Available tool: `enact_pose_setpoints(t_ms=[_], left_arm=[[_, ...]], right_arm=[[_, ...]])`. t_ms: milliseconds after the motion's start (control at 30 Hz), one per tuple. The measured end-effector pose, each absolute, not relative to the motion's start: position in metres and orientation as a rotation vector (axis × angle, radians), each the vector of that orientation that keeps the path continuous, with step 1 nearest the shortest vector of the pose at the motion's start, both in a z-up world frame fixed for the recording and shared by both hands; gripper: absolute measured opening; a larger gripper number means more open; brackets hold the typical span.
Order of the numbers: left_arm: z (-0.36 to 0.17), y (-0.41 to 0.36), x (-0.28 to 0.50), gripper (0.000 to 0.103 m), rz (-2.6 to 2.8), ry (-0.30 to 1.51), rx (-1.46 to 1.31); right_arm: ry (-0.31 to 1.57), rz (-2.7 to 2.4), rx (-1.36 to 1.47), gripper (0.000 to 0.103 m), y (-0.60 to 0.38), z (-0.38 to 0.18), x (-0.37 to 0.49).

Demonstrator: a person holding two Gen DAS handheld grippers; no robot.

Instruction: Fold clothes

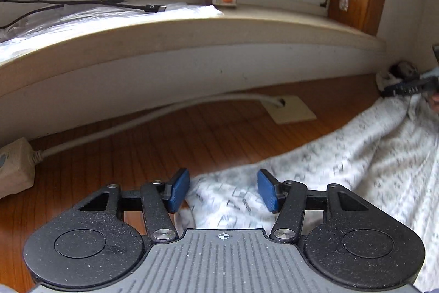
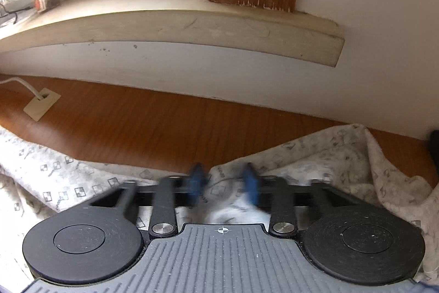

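Wooden bench below a window sill, white wall behind. The printed white garment lies loosely spread and rumpled across the near and right part of the bench; no clean fold line shows in either view.

Your left gripper hangs over the garment's left end, its 2 blue pads spread with cloth between but not pinched. Your right gripper is motion-blurred over a raised ridge of cloth; the jaws stand apart, and whether they touch it you cannot tell.

Risks: closing on only 1 layer, or on a wrinkle, would drag the garment askew. A wide sweep leftward could snag the white cable or power strip.
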State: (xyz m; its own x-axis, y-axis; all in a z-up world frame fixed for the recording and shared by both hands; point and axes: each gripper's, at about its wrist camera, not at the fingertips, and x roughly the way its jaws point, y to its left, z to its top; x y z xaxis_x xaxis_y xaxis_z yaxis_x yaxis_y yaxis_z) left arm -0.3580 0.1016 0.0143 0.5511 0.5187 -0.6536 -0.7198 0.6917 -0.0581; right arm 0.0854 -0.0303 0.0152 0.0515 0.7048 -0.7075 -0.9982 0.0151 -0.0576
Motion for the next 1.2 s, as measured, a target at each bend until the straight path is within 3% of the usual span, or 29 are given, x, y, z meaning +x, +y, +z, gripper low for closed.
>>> enact_pose_setpoints(t_ms=[67, 100, 200, 300, 533, 567, 667, 700, 767, 867, 933, 1000, 1200], left_arm=[[0.015, 0.096, -0.362, 0.049, 0.751, 0.648, -0.328], [0.016, 0.092, -0.365, 0.036, 0.769, 0.631, -0.315], [0.023, 0.076, -0.375, 0.009, 0.791, 0.57, -0.271], [0.033, 0.064, -0.38, 0.0, 0.802, 0.52, -0.242], [0.046, 0.066, -0.384, 0.0, 0.806, 0.507, -0.247], [0.045, 0.071, -0.383, 0.004, 0.809, 0.528, -0.26], [0.035, 0.094, -0.375, 0.037, 0.82, 0.573, -0.32], [0.032, 0.102, -0.372, 0.044, 0.817, 0.589, -0.341], [0.026, 0.114, -0.363, 0.048, 0.802, 0.617, -0.364], [0.02, 0.125, -0.352, 0.048, 0.771, 0.658, -0.376], [0.019, 0.122, -0.342, 0.042, 0.744, 0.699, -0.323], [0.02, 0.118, -0.336, 0.01, 0.726, 0.708, -0.294], [0.042, 0.104, -0.338, 0.008, 0.797, 0.613, -0.193]], right_arm=[[0.536, 1.447, -0.643, 0.005, -0.035, 0.017, 0.083], [0.499, 1.45, -0.612, 0.005, -0.041, 0.021, 0.083], [0.412, 1.445, -0.52, 0.005, -0.058, 0.032, 0.082], [0.384, 1.442, -0.482, 0.005, -0.065, 0.04, 0.084], [0.378, 1.443, -0.482, 0.005, -0.064, 0.047, 0.087], [0.39, 1.446, -0.501, 0.005, -0.064, 0.046, 0.086], [0.401, 1.436, -0.533, 0.005, -0.062, 0.036, 0.085], [0.409, 1.434, -0.541, 0.005, -0.061, 0.032, 0.084], [0.422, 1.43, -0.557, 0.005, -0.059, 0.023, 0.083], [0.433, 1.427, -0.568, 0.005, -0.053, 0.016, 0.084], [0.441, 1.429, -0.574, 0.005, -0.048, 0.012, 0.084], [0.446, 1.432, -0.579, 0.005, -0.044, 0.011, 0.085], [0.39, 1.433, -0.493, 0.005, -0.046, 0.027, 0.083]])
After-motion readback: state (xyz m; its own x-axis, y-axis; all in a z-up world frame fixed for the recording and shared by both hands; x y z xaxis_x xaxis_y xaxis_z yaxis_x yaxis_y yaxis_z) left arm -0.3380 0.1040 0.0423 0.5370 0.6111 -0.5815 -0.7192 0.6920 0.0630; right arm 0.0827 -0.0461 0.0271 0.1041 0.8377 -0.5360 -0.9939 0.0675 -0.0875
